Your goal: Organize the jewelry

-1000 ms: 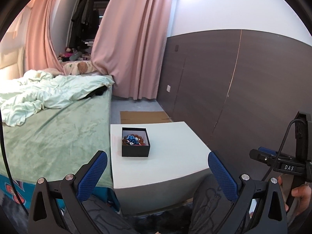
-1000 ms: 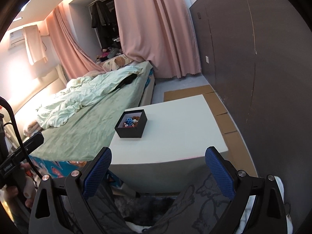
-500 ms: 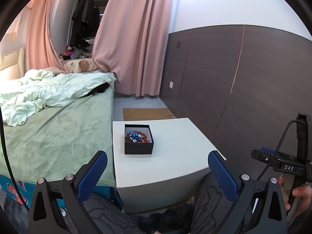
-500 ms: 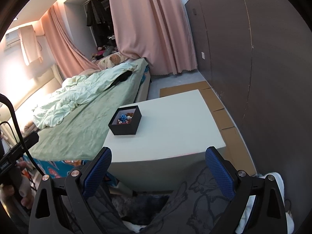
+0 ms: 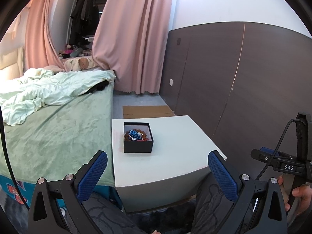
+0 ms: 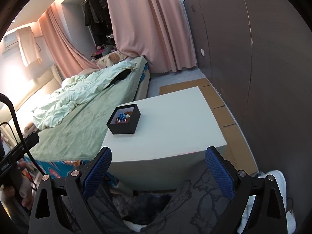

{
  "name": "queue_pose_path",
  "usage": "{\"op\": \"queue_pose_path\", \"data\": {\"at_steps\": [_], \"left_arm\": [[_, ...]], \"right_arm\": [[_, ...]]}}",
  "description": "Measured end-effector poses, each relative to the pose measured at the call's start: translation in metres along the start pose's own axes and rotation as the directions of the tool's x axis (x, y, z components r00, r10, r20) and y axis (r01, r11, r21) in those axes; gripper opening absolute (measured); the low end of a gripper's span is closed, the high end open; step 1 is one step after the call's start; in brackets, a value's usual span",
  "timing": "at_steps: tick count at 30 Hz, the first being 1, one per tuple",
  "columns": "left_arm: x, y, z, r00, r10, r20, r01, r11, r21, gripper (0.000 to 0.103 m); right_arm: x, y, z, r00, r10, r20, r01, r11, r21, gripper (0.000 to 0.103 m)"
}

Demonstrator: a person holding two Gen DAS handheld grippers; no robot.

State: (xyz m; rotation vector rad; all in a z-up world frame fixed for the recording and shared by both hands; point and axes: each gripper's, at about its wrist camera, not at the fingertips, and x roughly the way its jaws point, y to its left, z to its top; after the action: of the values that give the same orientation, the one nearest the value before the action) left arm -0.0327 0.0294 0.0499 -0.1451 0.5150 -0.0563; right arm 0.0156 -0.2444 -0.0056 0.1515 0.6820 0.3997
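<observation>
Beside a green bed [image 5: 58, 124], a white desk [image 5: 175, 140] carries a black box [image 5: 138, 143] of seemingly beaded jewelry [image 5: 135, 134], well beyond both wide-open, empty tools: left tool [image 5: 157, 172], right tool [image 6: 159, 169].

The pieces heaped in the black box [image 5: 138, 140] were too small to tell apart, and its near wall hid the lower ones. The right hand [image 5: 298, 193] was cut off by the frame's edge, and the left hand [image 6: 13, 193] likewise.
</observation>
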Motion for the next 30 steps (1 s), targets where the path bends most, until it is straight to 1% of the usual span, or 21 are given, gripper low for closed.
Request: {"op": "queue_pose_path", "data": {"at_steps": [12, 30], "left_arm": [[0.0053, 0.0001, -0.0008, 1.000, 0.008, -0.020, -0.008, 1.000, 0.001, 0.103], [0.0059, -0.0058, 0.0057, 1.000, 0.017, -0.006, -0.016, 1.000, 0.022, 0.103]], "right_arm": [[0.0015, -0.0002, -0.0024, 1.000, -0.009, -0.010, 0.009, 1.000, 0.015, 0.097], [0.0024, -0.0013, -0.0012, 1.000, -0.008, -0.002, 0.008, 1.000, 0.013, 0.097]]}}
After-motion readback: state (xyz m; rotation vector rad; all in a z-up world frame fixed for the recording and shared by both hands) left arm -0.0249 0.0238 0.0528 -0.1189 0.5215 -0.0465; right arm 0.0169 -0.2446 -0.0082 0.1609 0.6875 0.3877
